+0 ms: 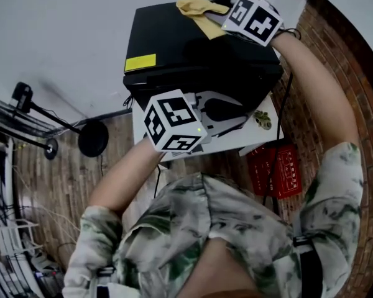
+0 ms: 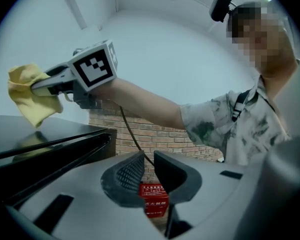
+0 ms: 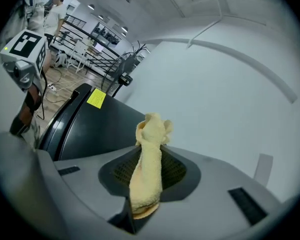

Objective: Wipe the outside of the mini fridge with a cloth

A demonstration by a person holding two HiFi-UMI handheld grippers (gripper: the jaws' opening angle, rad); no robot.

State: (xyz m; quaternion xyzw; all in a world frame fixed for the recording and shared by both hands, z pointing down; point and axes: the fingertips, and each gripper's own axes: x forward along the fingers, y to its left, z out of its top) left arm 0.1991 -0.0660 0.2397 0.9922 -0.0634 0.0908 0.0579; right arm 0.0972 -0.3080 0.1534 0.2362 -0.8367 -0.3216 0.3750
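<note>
The black mini fridge (image 1: 199,54) with a yellow sticker (image 1: 140,62) stands against the white wall. My right gripper (image 1: 214,11) is over the fridge's far top edge, shut on a yellow cloth (image 1: 199,8) that hangs onto the top. The right gripper view shows the cloth (image 3: 149,159) pinched between the jaws above the fridge top (image 3: 90,124). My left gripper (image 1: 227,112) is at the fridge's front lower edge, its jaws nearly together with nothing between them. From the left gripper view I see the right gripper (image 2: 40,86), the cloth (image 2: 30,96) and the fridge (image 2: 40,139).
A red box (image 1: 276,169) sits on the brick floor at the right, below the white stand (image 1: 252,143) under the fridge. A black round-based stand (image 1: 93,136) and metal racks (image 1: 6,123) are at the left. A person stands far off (image 3: 55,11).
</note>
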